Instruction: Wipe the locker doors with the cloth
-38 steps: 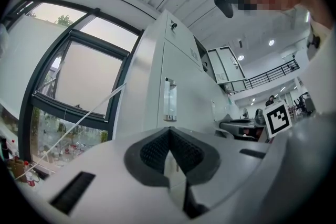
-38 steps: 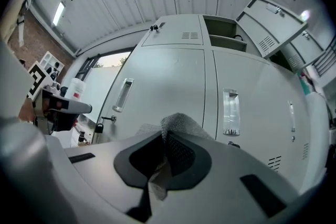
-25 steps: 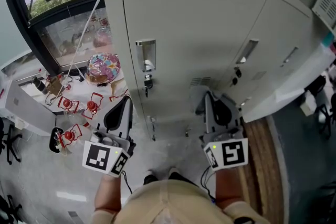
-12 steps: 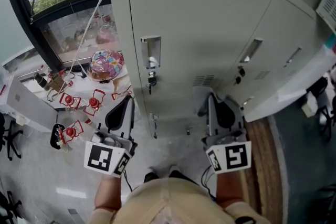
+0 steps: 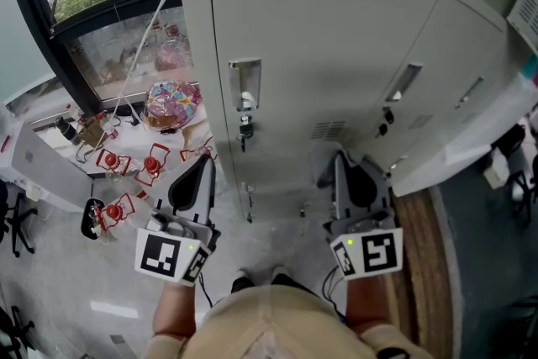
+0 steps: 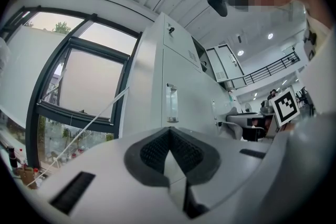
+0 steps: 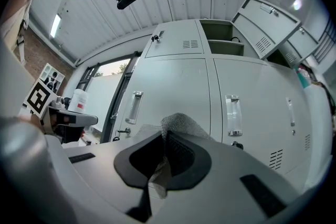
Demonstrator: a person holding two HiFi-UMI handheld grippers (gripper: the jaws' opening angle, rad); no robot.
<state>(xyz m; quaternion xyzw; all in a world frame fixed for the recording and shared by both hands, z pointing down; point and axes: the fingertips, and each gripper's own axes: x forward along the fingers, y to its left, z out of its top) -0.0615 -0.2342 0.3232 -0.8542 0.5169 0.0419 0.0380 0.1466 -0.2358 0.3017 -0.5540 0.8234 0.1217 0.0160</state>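
1. since a second ago, the handle (image 5: 245, 84) of the nearest locker door (image 5: 336, 29) is seen shifted a little toward 3 o'clock in the head view. both grippers are found almost where they were.
2. the left gripper (image 5: 203, 159) is held low at 7 o'clock in the head view, in front of the locker's left edge and apart from it. in the left gripper view, the left gripper (image 6: 168, 130) is seen with its jaws brought together at the tips and nothing held between them.
3. the right gripper (image 5: 339, 155) is held at 5 o'clock in the head view, pointed at the lower part of the locker doors. whether the door is touched cannot be told.
4. in the right gripper view, the right gripper (image 7: 164, 136) is seen clamped on the cloth (image 7: 181, 123).
5. the cloth is shown as pale grey with a fine mesh weave. it is bunched into a small mound above the jaw tips, and a thin fold is drawn down between the ribbed pads.
6. in the head view, only a grey edge of the cloth (image 5: 325, 171) is seen at the right gripper's 11 o'clock side.
7. the locker doors (image 7: 173, 86) are plain pale grey, with upright recessed handles. a lock (image 5: 244, 130) is set just below the nearest handle, at its 6 o'clock.
8. a window (image 5: 109, 38) is seen at 10 o'clock in the head view, and a bright patterned object (image 5: 171, 103) lies on the floor below it.
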